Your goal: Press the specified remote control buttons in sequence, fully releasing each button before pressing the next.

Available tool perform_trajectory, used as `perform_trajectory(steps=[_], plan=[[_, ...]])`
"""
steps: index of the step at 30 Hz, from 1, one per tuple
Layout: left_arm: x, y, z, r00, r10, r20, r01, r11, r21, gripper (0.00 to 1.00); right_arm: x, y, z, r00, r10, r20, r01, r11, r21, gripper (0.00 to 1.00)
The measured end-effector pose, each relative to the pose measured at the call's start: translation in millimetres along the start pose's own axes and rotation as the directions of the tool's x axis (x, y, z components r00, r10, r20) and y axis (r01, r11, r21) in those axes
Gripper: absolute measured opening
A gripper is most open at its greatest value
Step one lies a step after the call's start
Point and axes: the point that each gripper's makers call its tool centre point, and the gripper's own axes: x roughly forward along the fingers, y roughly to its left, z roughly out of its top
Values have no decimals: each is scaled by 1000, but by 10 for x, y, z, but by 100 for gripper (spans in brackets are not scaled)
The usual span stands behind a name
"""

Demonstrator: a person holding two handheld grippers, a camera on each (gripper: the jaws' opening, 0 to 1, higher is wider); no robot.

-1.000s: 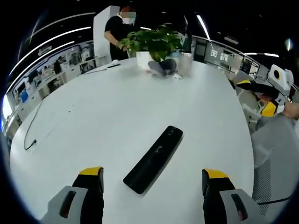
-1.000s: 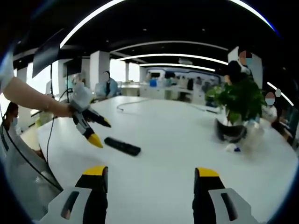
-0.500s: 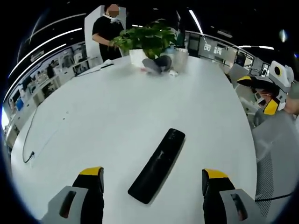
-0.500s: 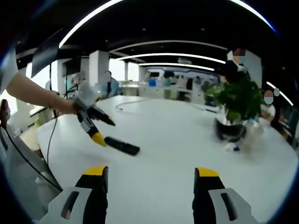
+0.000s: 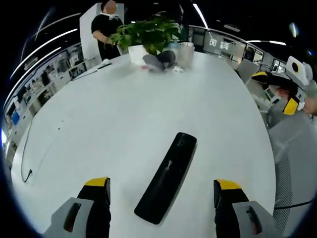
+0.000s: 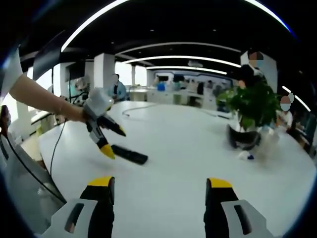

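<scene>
Left gripper view: the left claw (image 5: 161,191) stands released, its two yellow-tipped jaws spread wide at the bottom of the view. Between them and just beyond lies one black remote (image 5: 167,175), flat on the white worktop (image 5: 99,124). Its long axis runs from near-left to far-right on a slant, the near end between the jaws, the far end pointing up toward the right edge of the worktop. The jaws do not touch it. Farther off, at the worktop's far end, one potted plant (image 5: 146,32) stands with a dark rounded thing (image 5: 159,60) just beside it. One person (image 5: 105,27) in black stands behind the plant. At the right edge the right claw (image 5: 277,89) shows off the worktop, jaws apart.

Right gripper view: the right claw (image 6: 158,191) is also released, nothing between its jaws, with bare worktop (image 6: 188,148) ahead. To the left, the left claw (image 6: 111,141), held in a hand (image 6: 79,115), hovers close over the remote's (image 6: 129,154) near end, jaws parted. At the right, the plant (image 6: 255,106) stands well apart from the remote.
</scene>
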Motion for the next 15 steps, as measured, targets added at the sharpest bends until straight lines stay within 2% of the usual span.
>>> perform_trajectory(steps=[8, 15], plan=[[68, -52, 4, 999, -29, -32, 30, 998, 50, 82, 3, -3, -5, 1000, 0, -2, 0, 1000, 3, 73], [161, -70, -52, 996, -58, -72, 62, 996, 59, 77, 3, -12, -7, 1000, -3, -2, 3, 1000, 9, 73]])
